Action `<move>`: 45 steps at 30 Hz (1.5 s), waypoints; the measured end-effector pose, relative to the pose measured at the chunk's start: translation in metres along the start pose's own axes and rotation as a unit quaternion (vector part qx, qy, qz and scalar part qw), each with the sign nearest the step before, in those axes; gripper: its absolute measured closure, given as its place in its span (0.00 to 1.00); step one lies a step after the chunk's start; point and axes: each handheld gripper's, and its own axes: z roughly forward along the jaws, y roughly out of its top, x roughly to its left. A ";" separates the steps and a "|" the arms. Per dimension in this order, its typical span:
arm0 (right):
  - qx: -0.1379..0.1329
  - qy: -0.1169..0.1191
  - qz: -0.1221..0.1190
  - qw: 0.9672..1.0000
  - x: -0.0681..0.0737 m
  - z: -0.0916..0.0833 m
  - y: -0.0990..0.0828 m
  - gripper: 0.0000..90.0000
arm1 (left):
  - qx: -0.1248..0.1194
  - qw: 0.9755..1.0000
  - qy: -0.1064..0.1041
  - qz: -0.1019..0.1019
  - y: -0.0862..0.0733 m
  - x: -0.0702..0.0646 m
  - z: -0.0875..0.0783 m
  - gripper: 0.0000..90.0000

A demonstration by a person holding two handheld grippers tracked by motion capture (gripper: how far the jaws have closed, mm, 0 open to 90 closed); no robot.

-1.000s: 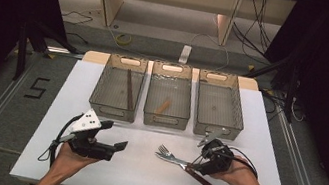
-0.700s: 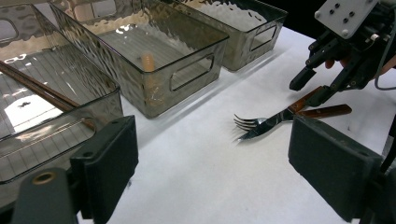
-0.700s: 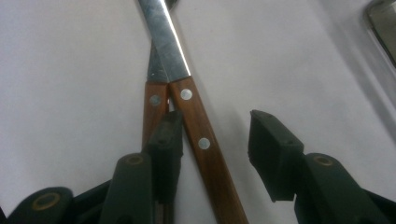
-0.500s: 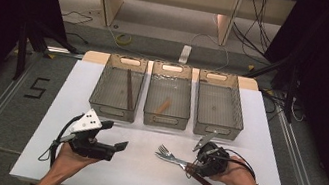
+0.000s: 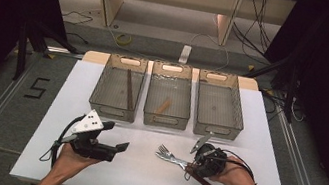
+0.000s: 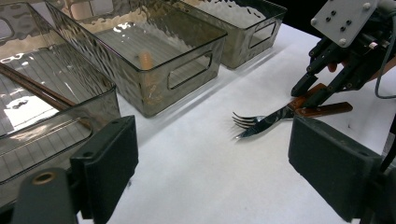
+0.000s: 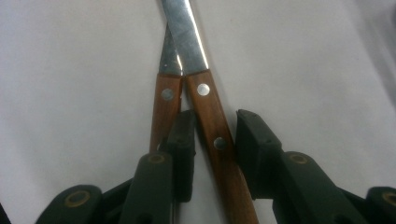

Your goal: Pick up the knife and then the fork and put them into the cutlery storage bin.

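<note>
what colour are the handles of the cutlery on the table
Brown wood with silver rivets on the handles, clearest in the right gripper view.

Three bins [image 5: 168, 94] stand side by side at the bench's [image 5: 138, 179] far edge. A stick [image 5: 129, 88] lies in the left bin, a peg [image 5: 163, 106] in the middle. Before the right bin lie two forks [image 5: 173, 157], handles crossed.

White table [image 5: 88, 171], flat surface. Three clear plastic bins [image 5: 168, 95] stand side by side along its far edge. Near the front right lie two wooden-handled pieces of cutlery, a fork [image 5: 168, 155] and a knife [image 7: 205, 102], handles crossing.
</note>
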 end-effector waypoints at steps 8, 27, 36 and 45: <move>0.014 -0.001 -0.017 1.000 0.004 0.000 0.004 0.79 | 0.000 1.000 0.000 0.001 0.000 0.000 0.001 0.17; 0.037 -0.005 -0.047 0.998 0.011 -0.001 0.009 0.85 | -0.003 1.000 0.002 0.002 0.000 -0.001 0.001 0.17; 0.030 0.003 -0.046 0.998 0.011 -0.002 0.008 0.86 | -0.003 1.000 0.002 0.002 0.000 -0.001 0.000 0.17; 0.018 0.007 -0.037 0.999 0.007 -0.006 0.006 0.86 | -0.004 1.000 0.003 0.003 0.000 -0.002 0.001 0.17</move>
